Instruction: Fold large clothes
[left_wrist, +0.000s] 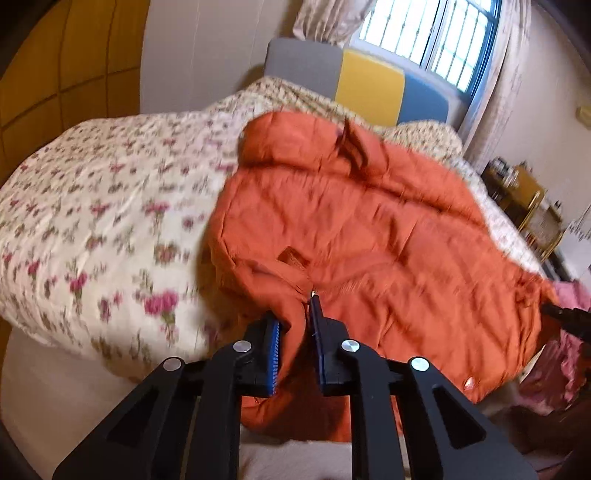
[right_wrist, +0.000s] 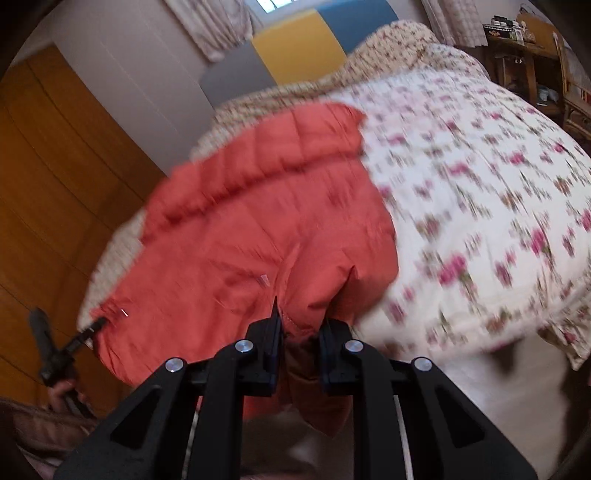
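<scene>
Both claws, left (left_wrist: 295, 325) and right (right_wrist: 301, 332), are pinching the orange jacket's (left_wrist: 351, 229) near edge, floral quilt (left_wrist: 110, 206) spread beyond.

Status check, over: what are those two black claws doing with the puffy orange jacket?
Left gripper and right gripper both clamped on the jacket hem. Jacket sprawled over floral quilt, unfolded. Nothing blocking.

- A bed (left_wrist: 92, 206) with a floral quilt fills the room.
- Its headboard (left_wrist: 369, 88) has grey, yellow and blue panels.
- Daylight comes through a barred window (left_wrist: 432, 33) hung with pale curtains (left_wrist: 495, 107).
- A wooden wardrobe (right_wrist: 55, 177) stands beside a white wall (left_wrist: 192, 55).
</scene>
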